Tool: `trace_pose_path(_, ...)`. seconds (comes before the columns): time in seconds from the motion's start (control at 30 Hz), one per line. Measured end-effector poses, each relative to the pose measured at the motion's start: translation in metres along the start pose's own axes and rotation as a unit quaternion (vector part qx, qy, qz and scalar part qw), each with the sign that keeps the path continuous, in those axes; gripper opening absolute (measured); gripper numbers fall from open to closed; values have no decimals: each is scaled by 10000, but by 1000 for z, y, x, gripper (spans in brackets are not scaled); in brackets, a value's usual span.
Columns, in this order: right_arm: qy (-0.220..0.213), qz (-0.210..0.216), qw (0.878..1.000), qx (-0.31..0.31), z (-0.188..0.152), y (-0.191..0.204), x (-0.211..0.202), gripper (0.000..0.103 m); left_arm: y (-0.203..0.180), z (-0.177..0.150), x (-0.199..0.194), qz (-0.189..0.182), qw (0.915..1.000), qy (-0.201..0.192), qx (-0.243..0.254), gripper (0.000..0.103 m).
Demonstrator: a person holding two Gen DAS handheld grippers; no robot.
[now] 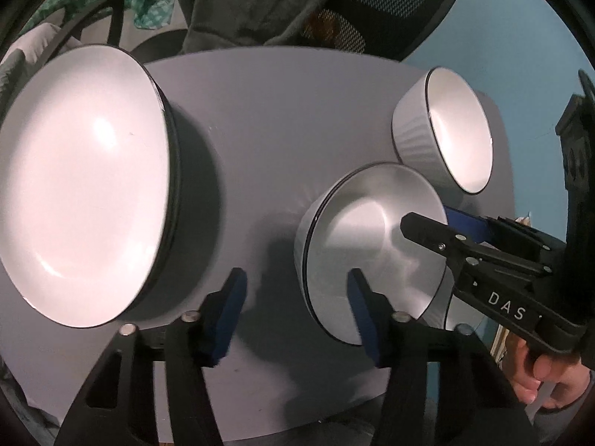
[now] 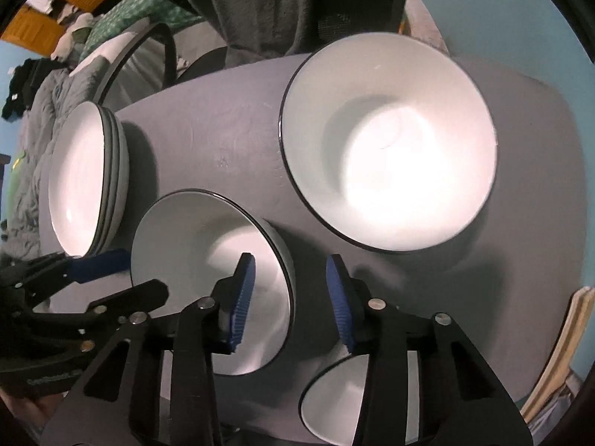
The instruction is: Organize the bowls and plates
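Both tools straddle the middle bowl on the bench: left tool and right tool stand part-open, pads not pressing (close evenly on opposite rims before lifting).

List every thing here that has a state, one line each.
plate stack: stacked, upright on the table.
middle bowl: upright, empty, rim between the fingers of both grippers.
far bowl: upright, empty, untouched.
near bowl: upright, partly hidden behind the right gripper.
left gripper: open, straddling the middle bowl's rim.
right gripper: open, straddling the opposite rim.
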State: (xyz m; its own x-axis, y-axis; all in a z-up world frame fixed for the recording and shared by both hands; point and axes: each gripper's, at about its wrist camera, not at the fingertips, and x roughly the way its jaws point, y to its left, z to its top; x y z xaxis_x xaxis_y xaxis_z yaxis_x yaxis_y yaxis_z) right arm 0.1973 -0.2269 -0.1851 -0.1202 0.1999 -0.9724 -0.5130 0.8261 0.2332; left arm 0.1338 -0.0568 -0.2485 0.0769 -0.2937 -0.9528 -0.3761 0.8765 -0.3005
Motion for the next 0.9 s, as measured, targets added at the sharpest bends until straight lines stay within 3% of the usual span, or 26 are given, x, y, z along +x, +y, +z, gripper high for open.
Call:
trace_pose_path(0.07, 50, 17, 10000, -23, -2, 0, 4, 35, -2, 0, 5, -81, 10000, 18, 13, 52)
trace_pose_path(0.13, 88, 54, 9999, -34, -4, -2, 6, 30, -2, 1, 10, -85, 10000, 51, -2, 41)
trace_pose_path(0.33, 179, 125, 9998, 12, -4, -2, 15, 18, -2, 4, 24, -140, 9997, 132, -120, 23)
trace_pose_path(0.7, 221, -22, 9998, -12, -3, 1, 19, 9, 10, 5, 38, -146, 9995, 147, -234, 11)
trace_pose_path(0.9, 159, -53, 9999, 0, -1, 5, 17, 7, 7, 5, 38, 115, 9998, 114, -118, 8)
